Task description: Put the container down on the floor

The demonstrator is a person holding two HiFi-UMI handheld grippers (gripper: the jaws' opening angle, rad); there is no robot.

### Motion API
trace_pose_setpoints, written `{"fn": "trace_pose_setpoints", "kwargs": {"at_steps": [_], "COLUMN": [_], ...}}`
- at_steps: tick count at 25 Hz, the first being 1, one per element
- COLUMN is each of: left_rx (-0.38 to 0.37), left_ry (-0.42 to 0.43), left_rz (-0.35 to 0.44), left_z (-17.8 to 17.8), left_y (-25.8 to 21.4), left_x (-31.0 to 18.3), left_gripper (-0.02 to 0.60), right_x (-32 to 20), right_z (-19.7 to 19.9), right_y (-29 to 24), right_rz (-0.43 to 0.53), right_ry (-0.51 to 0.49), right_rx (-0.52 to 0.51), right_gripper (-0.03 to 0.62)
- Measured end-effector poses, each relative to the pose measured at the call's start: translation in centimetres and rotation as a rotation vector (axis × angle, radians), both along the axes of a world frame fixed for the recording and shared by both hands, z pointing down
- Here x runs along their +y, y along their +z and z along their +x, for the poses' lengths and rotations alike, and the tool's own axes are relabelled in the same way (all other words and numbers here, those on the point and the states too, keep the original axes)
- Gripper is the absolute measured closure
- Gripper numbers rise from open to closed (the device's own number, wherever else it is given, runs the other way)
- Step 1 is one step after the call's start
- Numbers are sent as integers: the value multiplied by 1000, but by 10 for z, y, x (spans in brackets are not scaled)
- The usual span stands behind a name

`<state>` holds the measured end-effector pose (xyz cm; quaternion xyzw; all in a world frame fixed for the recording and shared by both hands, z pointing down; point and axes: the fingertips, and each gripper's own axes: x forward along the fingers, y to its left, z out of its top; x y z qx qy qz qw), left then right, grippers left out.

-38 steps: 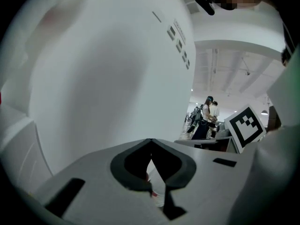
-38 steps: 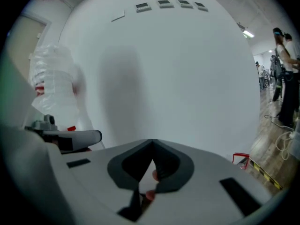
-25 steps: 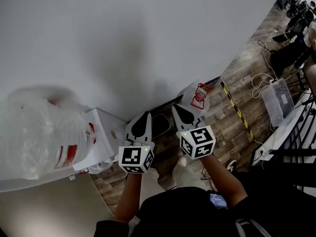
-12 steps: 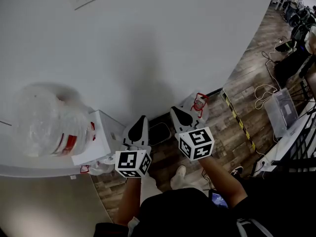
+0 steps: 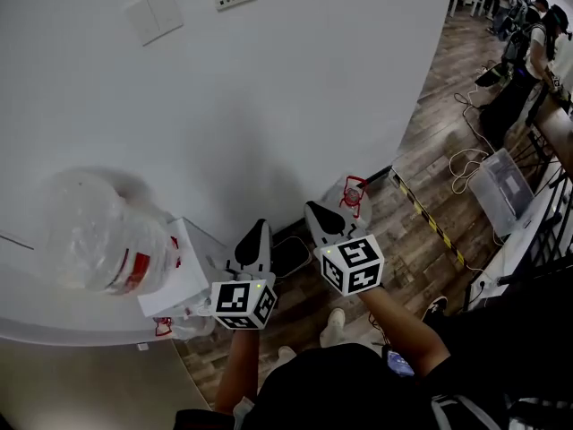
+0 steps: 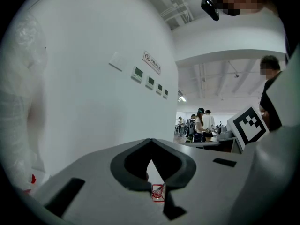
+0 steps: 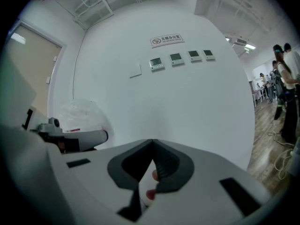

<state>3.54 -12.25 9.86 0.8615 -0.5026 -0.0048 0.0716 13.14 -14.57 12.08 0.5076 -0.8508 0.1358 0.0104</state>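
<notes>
A dark, flat container (image 5: 288, 254) lies on the wooden floor against the white wall, between and just beyond my two grippers. My left gripper (image 5: 258, 228) points at the wall with its jaws shut and nothing in them; in the left gripper view its tips (image 6: 151, 142) meet. My right gripper (image 5: 313, 210) is held beside it, also shut and empty, its tips (image 7: 152, 143) touching. Neither gripper touches the container. A small white bag with red print (image 5: 351, 193) sits on the floor just past the right gripper.
A white box (image 5: 175, 276) and a bulging clear plastic bag (image 5: 103, 236) rest on a pale ledge (image 5: 54, 321) at the left. Yellow-black floor tape (image 5: 430, 218), cables (image 5: 461, 164) and a clear bin (image 5: 501, 186) lie to the right. People stand far right.
The head view has tilted up, bringing wall switches and panels into sight. Both grippers stay shut, side by side, and sit slightly lower in the picture.
</notes>
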Motion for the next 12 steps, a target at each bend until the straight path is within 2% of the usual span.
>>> {"fn": "trace_pose_setpoints", "kwargs": {"at_steps": [12], "left_rx": [-12], "left_ry": [80], "left_rz": [38], "left_z": [-49], "left_y": [-18], "left_x": [72], "left_gripper": [565], "right_x": [78], "right_z": [-37], "right_y": [-21], "right_rz": [21], "right_ry": [119], "right_rx": [1], "right_gripper": [565]}}
